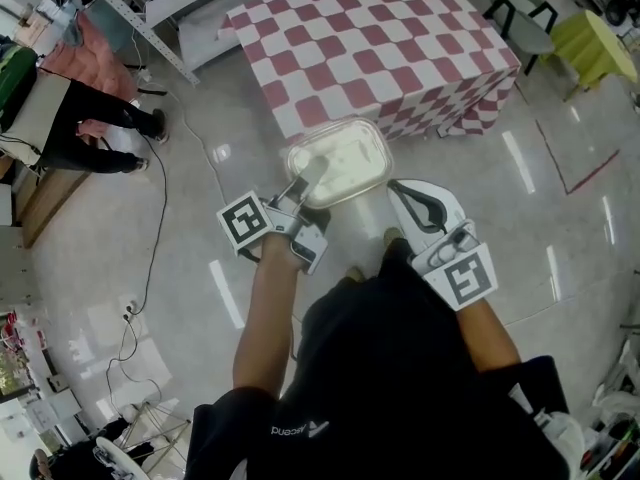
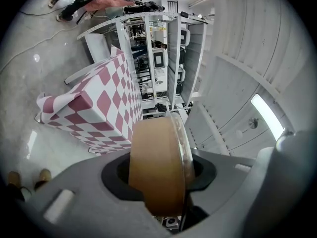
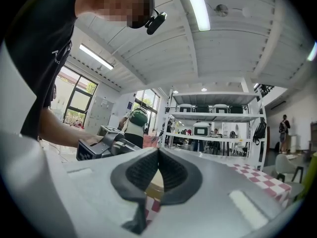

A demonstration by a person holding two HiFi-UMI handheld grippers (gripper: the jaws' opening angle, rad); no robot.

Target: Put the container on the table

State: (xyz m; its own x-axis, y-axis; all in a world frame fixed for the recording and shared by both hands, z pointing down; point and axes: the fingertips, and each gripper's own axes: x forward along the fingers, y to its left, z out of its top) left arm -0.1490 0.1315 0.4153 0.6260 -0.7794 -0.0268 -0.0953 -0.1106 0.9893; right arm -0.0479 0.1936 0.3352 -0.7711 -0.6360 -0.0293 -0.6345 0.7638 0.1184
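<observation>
Right now you are holding the container (image 1: 345,158) in your left gripper (image 1: 305,183), whose jaws are pinching narrow on the container's near end. In the left gripper view the container (image 2: 159,165) is sitting edge-on between the two pads, its tan body and clear lid filling the gap, and both pads are pressing on it. The container is hanging in the air over the floor, level, with its lid facing up. It is just short of the table's (image 1: 370,38) near edge and is not resting on the table. The checked cloth is draping down the table's front side, and the container's far end is lying close to that hanging cloth in the head view.

Your right gripper (image 1: 400,190) is hovering just beside the container's right end, apart from it. In the right gripper view its jaws (image 3: 158,155) are meeting at the tips with nothing between the pads, so that tool is closed and empty. That view is also catching your left gripper (image 3: 99,145) off to the side and a strip of the checked table (image 3: 262,180).

Beyond the table a shelving rack (image 2: 163,48) is standing. Someone in dark trousers (image 1: 90,133) is standing on the floor well off the table's left corner.
</observation>
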